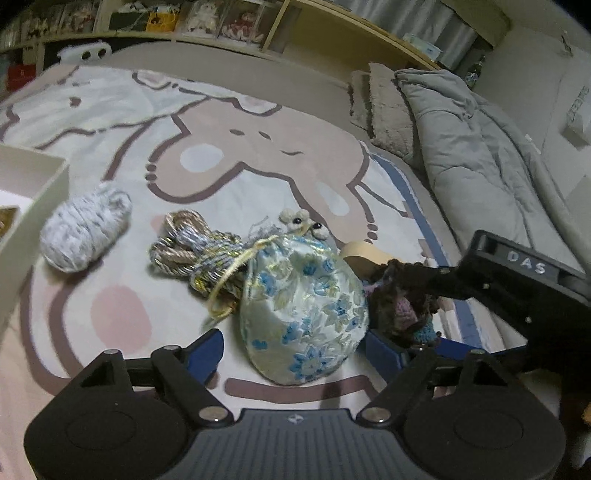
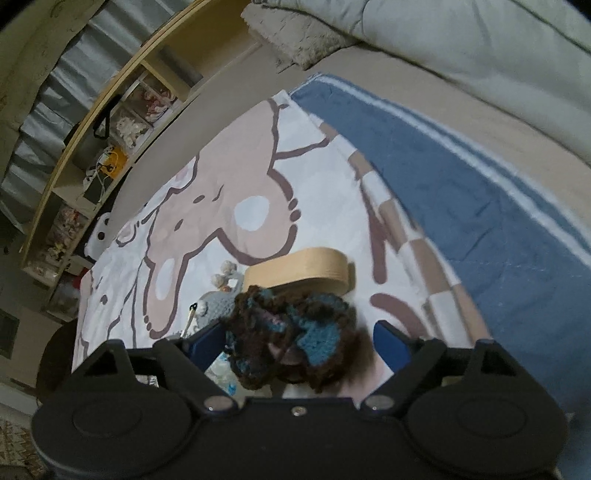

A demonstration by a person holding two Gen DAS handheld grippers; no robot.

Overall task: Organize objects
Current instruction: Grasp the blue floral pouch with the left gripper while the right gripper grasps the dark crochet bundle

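A floral drawstring pouch [image 1: 303,314] lies on the bed between the open blue fingers of my left gripper [image 1: 295,354]. Left of it lie a bundle of twisted cord [image 1: 192,251] and a pale yarn ball [image 1: 85,229]. A small crochet toy with eyes [image 1: 299,221] sits behind the pouch. A dark brown and blue crochet piece [image 2: 291,332] lies between the open fingers of my right gripper [image 2: 299,347]; it also shows in the left wrist view [image 1: 402,306]. A tan wooden box [image 2: 299,273] lies just beyond it.
A cream open box [image 1: 33,206] stands at the left edge. The cartoon-print blanket [image 1: 221,155] covers the bed, with a grey duvet [image 1: 480,155] and pillows at the right. Shelves [image 1: 221,22] run along the back wall.
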